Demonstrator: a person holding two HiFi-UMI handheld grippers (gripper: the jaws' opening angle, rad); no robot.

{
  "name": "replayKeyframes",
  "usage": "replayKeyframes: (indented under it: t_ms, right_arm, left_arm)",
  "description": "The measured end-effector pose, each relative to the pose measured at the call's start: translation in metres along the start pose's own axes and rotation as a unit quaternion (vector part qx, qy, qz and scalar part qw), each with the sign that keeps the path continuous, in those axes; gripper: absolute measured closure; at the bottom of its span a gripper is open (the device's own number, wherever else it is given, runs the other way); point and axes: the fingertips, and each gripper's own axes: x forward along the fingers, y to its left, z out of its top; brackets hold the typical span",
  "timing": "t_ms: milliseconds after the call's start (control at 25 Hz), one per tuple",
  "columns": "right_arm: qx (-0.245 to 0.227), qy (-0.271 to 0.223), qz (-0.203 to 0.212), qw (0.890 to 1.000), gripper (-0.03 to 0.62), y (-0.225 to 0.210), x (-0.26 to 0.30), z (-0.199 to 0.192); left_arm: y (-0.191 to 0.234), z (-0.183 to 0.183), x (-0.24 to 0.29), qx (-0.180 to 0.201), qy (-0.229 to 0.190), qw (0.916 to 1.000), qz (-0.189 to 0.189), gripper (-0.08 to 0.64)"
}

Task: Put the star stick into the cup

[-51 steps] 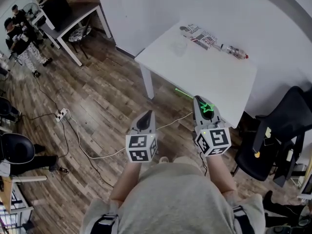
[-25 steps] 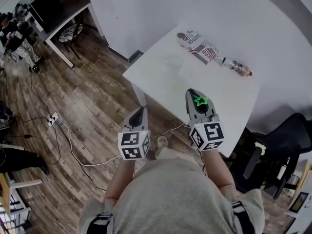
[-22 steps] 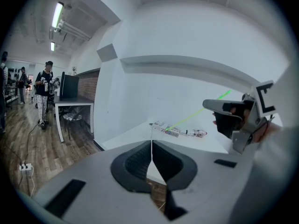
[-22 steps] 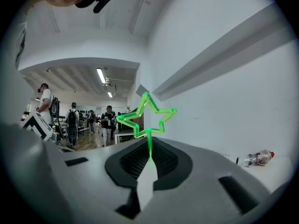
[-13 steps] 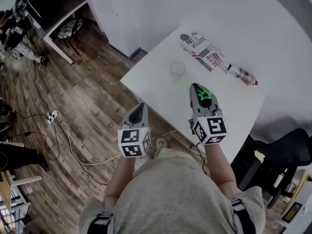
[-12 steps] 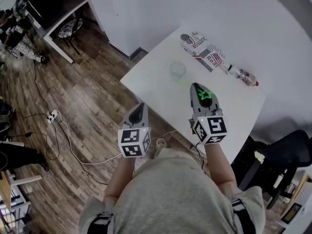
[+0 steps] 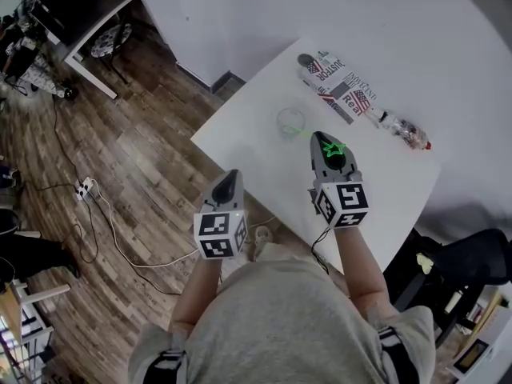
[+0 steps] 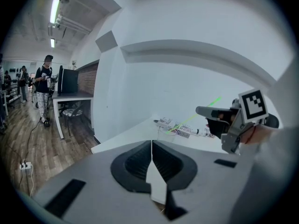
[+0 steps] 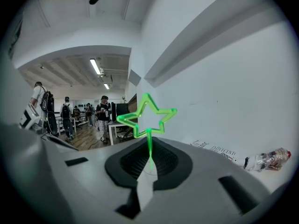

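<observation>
While near cup, R claw level.

Printed pouch: "Real" legible among newspaper-style lettering; rest too small to read.

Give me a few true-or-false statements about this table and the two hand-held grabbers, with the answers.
1. The right gripper holds a green plastic stick topped with a star. True.
2. The left gripper carries something too. False: its fingers are shut together with nothing between them.
3. The clear plastic cup sits on the wooden floor. False: it stands on the white table.
4. A clear plastic bottle lies on the table. True.
</observation>
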Motion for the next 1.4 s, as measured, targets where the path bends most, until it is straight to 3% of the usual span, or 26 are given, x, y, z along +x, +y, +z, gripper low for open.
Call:
replayKeyframes:
  t_ms: [720, 1400]
  right_arm:
    - [0.004, 0.062, -0.013, 0.998, 0.578, -0.016, 0.052, -0.06]
    - [-0.009, 0.08, -0.039, 0.996, 0.574, -0.013, 0.049, -0.075]
  left_arm:
    - [0.005, -0.004, 0.036, 0.003, 0.02, 0.9997, -0.015, 0.551]
    - [0.008, 0.002, 0.012, 0.003, 0.006, 0.9999, -0.014, 0.551]
